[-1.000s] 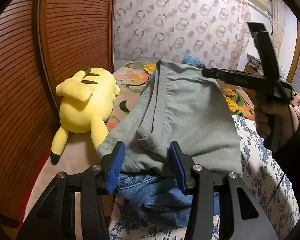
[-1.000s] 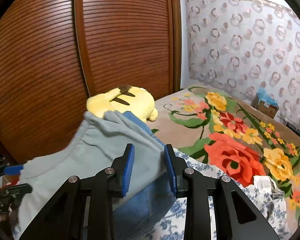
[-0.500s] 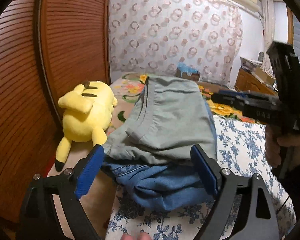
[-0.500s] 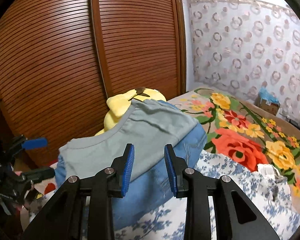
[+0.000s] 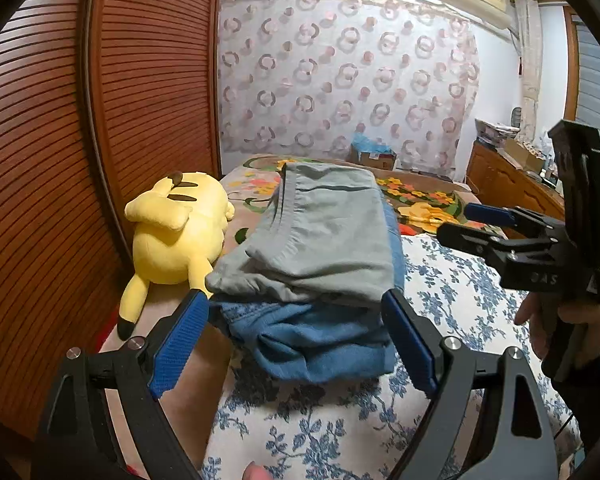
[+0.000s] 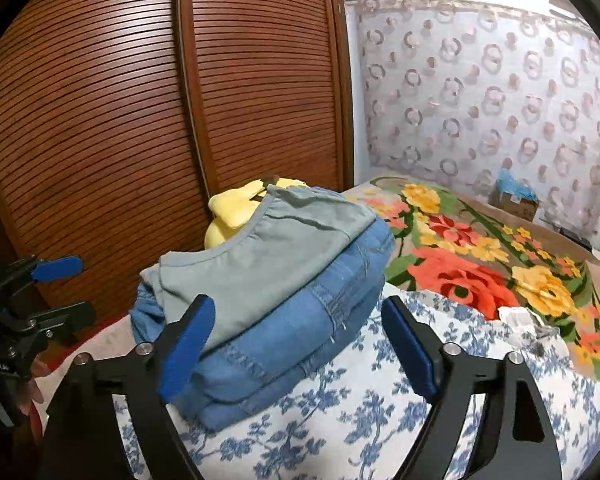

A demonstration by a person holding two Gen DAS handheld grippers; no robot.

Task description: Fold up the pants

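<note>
From the left wrist camera, the left gripper (image 5: 296,340) stood with its blue-padded fingers (image 5: 176,344) spread wide apart, clamped on nothing. The folded grey-green pants (image 5: 320,236) lay at the centre of the view, stacked on top of folded blue jeans (image 5: 316,340) — both resting on the blue-flowered sheet (image 5: 452,284) at the near edge of the bed. At 9 o'clock from the stack, just beside it, a yellow plush toy (image 5: 176,236) lay on the bed near the slatted wooden wardrobe (image 5: 60,160). At 3 o'clock the right gripper (image 5: 456,222) was held in a hand (image 5: 568,316), apart from the cloth, its tips parted.

From the right wrist camera, the right gripper (image 6: 296,340) also had its fingers wide apart, empty, with the near end of the jeans (image 6: 292,328) lying between and beyond them. The grey-green pants (image 6: 268,252) sat on top of the jeans, toward 11 o'clock. The plush toy (image 6: 236,212) peeked out behind the stack at 12 o'clock. At 9 o'clock the left gripper (image 6: 72,288) showed, parted and clear of the pile. A large floral blanket (image 6: 472,256) covered the bed toward 2 o'clock.
</note>
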